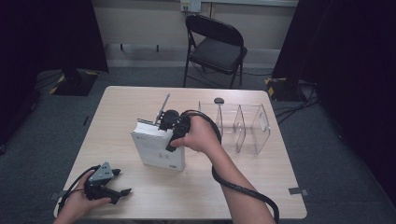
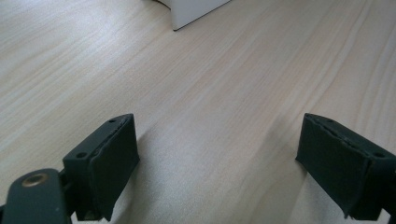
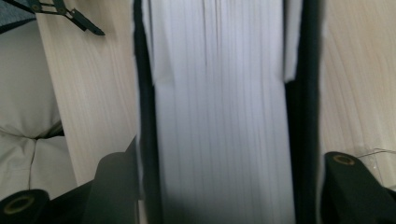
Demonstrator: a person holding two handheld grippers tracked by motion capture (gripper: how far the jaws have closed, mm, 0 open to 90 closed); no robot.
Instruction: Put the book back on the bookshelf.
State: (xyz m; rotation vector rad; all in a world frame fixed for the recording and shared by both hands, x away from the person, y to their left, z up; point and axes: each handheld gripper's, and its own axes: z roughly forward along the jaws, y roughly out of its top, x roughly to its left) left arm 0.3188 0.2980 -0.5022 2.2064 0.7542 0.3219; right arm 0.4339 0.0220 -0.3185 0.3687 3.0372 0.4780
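The pale wooden table (image 1: 261, 186) has a smooth, matt grain. Near its middle a thick white book (image 1: 156, 149) stands tilted, stiff-covered and probably heavy, so it is best held across its page block. The right gripper (image 1: 164, 120) pinches it there, one jaw on each cover. On the far right stands a clear plastic divider rack (image 1: 247, 126), which looks brittle. At the near left, the left gripper (image 1: 116, 182) rests with jaws spread wide.
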